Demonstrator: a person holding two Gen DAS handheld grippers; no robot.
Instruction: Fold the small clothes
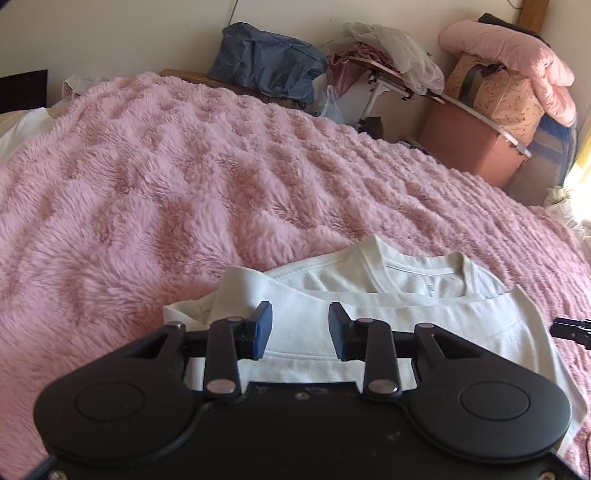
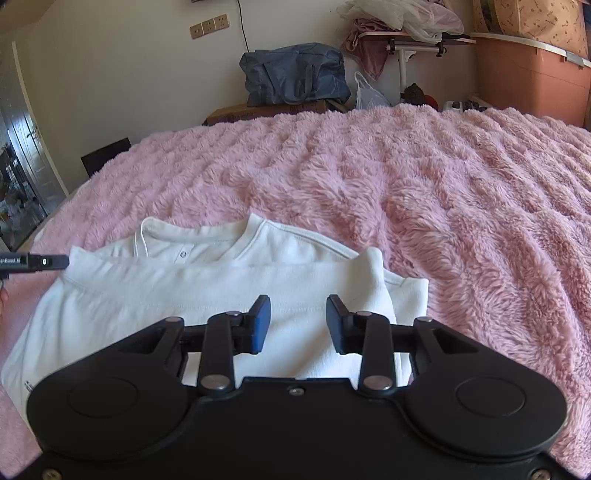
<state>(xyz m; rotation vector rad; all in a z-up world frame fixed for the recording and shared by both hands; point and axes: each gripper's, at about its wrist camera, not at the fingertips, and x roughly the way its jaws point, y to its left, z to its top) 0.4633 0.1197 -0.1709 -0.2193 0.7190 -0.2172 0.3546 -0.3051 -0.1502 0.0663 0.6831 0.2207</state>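
A small white shirt [image 1: 424, 314] lies partly folded on the pink fluffy blanket [image 1: 184, 184], its lower part laid up over the body and the collar showing at the far side. It also shows in the right wrist view [image 2: 207, 295]. My left gripper [image 1: 300, 330] is open and empty just above the shirt's left side. My right gripper [image 2: 298, 325] is open and empty above the shirt's right side, where a sleeve is folded in. The tip of the other gripper shows at the left edge of the right wrist view [image 2: 37, 263].
The blanket covers the whole bed [image 2: 443, 184]. Beyond the bed stand a blue bag [image 2: 295, 74], a pink storage box [image 2: 532, 74], a small side table with heaped clothes [image 2: 402, 22] and a cardboard box [image 2: 266, 109]. A doorway is at the far left [image 2: 18, 166].
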